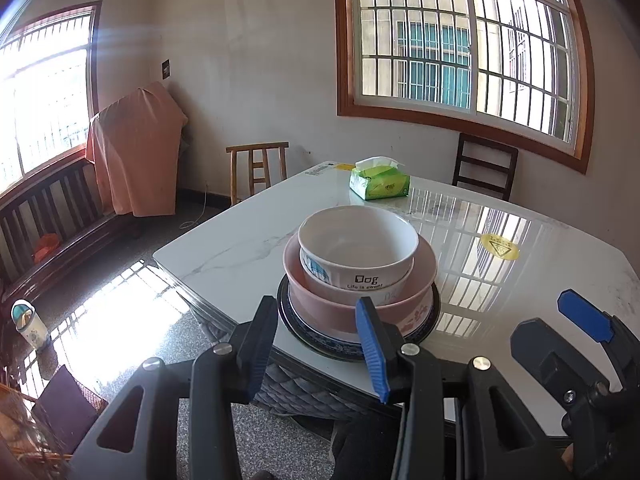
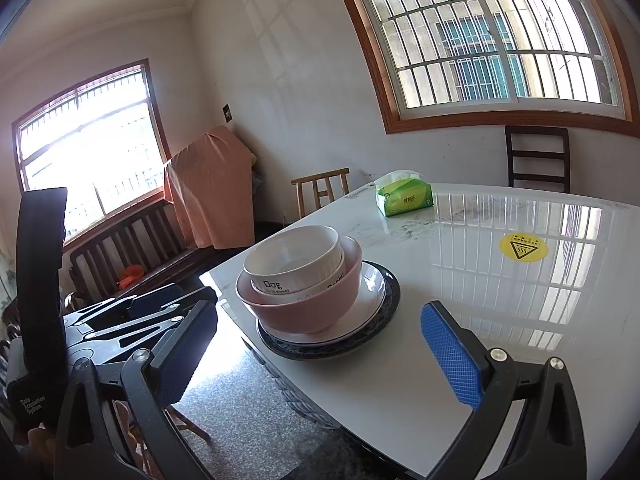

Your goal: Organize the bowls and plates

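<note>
A: Near the table (image 1: 248, 240) corner, what stands stacked?
B: I see a white bowl (image 1: 356, 248) nested in a pink bowl (image 1: 320, 304) on plates (image 2: 376, 292).
A: And my tongs?
B: Left tongs (image 1: 316, 344) and right tongs (image 2: 320, 344) both gape, empty, short of the stack.

Bowls nesting in stack: three — white "Dog" bowl (image 1: 357, 249) sitting on top, second white bowl (image 1: 394, 289) peeking beneath it, pink bowl (image 1: 328, 303) holding both. Plates lying under: two — white plate (image 2: 370, 294), dark blue-rimmed plate (image 2: 390, 304). One tissue pack (image 1: 379, 182) sitting on table (image 1: 240, 248). One yellow sticker (image 1: 499, 246). Two chairs (image 1: 257, 168) (image 1: 485, 166) standing behind. Two windows (image 1: 460, 40) (image 1: 40, 100) showing.
</note>
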`<state>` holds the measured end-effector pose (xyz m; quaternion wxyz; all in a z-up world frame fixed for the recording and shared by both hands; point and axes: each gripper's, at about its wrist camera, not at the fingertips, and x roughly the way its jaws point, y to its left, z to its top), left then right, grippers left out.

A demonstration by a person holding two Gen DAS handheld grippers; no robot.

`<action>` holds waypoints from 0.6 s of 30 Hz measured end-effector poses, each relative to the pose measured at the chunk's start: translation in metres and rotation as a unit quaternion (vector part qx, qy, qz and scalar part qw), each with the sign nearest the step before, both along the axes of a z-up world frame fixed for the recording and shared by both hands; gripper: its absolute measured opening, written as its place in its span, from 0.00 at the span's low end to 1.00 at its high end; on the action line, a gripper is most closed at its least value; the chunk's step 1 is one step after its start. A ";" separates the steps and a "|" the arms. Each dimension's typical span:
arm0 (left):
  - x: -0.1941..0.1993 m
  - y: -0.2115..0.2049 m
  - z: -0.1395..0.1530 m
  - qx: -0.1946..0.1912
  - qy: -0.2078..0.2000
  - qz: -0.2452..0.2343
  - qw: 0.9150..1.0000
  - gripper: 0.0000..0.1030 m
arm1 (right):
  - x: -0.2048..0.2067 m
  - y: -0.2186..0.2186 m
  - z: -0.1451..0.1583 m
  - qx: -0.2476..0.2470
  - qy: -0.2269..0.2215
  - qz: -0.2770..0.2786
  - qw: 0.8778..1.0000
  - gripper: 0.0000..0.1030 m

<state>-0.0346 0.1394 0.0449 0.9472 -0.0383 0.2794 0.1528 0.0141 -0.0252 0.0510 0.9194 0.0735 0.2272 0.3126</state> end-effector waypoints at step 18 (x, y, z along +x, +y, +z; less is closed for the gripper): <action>-0.004 -0.031 0.014 0.027 -0.006 -0.022 0.999 0.40 | -0.008 -0.038 0.000 0.023 0.002 -0.026 0.999 0.99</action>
